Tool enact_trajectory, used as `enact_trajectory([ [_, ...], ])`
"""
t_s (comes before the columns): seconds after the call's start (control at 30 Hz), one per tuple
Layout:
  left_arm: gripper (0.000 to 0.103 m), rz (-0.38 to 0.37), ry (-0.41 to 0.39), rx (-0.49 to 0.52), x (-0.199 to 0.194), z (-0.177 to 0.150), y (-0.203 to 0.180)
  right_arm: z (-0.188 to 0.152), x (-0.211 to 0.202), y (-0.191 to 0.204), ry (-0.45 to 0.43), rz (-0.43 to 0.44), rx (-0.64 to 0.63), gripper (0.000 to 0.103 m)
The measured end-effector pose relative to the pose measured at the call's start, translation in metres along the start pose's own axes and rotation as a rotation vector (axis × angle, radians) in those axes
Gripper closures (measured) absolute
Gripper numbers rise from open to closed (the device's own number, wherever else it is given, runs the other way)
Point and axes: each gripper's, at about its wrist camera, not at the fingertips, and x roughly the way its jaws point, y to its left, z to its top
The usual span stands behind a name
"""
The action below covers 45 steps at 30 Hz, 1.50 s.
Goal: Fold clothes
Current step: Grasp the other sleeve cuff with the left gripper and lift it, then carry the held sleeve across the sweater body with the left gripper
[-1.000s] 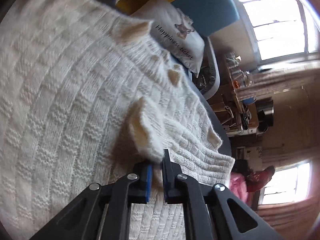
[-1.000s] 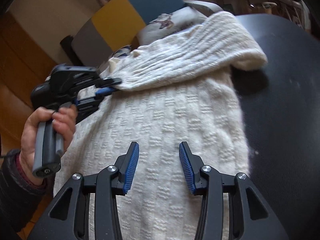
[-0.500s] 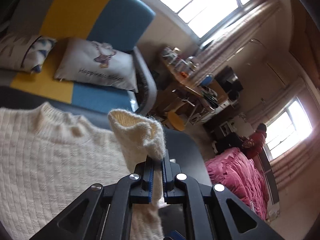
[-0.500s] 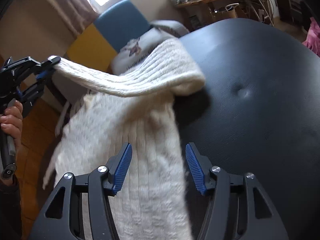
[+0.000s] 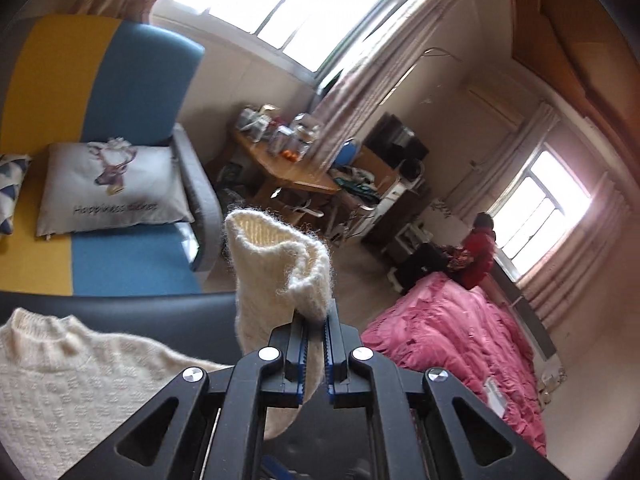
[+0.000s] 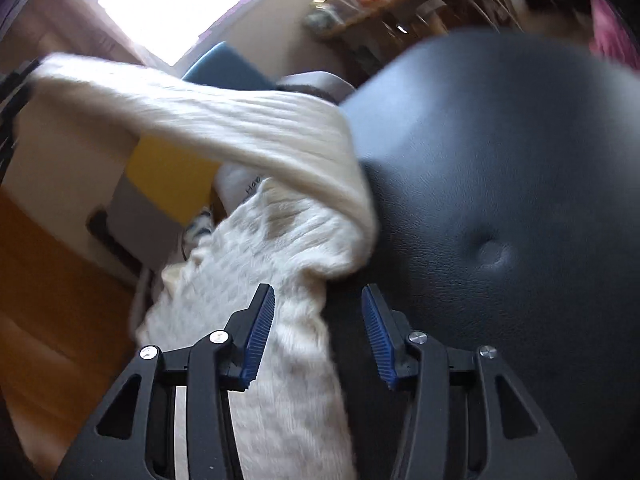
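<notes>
holding the sleeve cuff (image 5: 280, 272) pinched tight in my left tongs (image 5: 315, 354), i had it lifted clear of the black padded seat (image 6: 500, 184), with the rest of the cream knitted sweater (image 5: 72, 384) lying flat on the seat's near edge and its collar turned toward the sofa (image 5: 120, 92). my right tongs (image 6: 318, 334) hung over the sweater's side hem by the seat's middle, their jaws partly apart and closing, with a strip of knit between the pads but, as far as i could tell, not yet pressed. i judged the sweater soft, thick and fairly light, with no stiffness at all: the raised sleeve (image 6: 224, 128) sagged in a long arc from my grip down to the shoulder. the fuzzy wool looked unlikely to slip from the ribbed blue pads. i thought the cuff the right place to hold, its doubled rib giving bulk, and the shoulder seam or side hem the best second hold, since loose knit stretches if pulled by a single layer.
</notes>
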Motion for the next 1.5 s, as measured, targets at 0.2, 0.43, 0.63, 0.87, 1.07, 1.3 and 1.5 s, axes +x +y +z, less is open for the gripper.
enact_trajectory([
  [0.2, 0.098, -0.021, -0.022, 0.044, -0.003, 0.013, -0.019, 0.001, 0.013, -0.012, -0.023, 0.066, 0.116, 0.054],
  [0.43, 0.098, -0.02, -0.026, 0.011, -0.007, 0.019, -0.013, 0.008, 0.03, -0.011, -0.039, -0.014, 0.146, 0.068],
  [0.63, 0.098, -0.025, -0.049, -0.014, -0.023, 0.02, 0.003, 0.013, 0.037, 0.006, -0.033, -0.101, 0.024, 0.093],
  [0.87, 0.098, -0.018, -0.129, -0.042, -0.066, 0.021, 0.033, 0.017, 0.04, 0.035, -0.045, -0.176, -0.15, 0.094],
  [1.07, 0.098, 0.05, -0.195, -0.078, -0.118, -0.006, 0.096, 0.015, 0.032, 0.053, -0.05, -0.207, -0.252, 0.094],
  [1.3, 0.098, 0.223, -0.173, -0.246, -0.158, -0.073, 0.217, -0.008, 0.038, 0.087, -0.014, -0.246, -0.456, 0.094],
  [1.5, 0.098, 0.382, -0.051, -0.37, -0.15, -0.14, 0.3, -0.033, 0.056, 0.106, 0.051, -0.288, -0.578, 0.094],
])
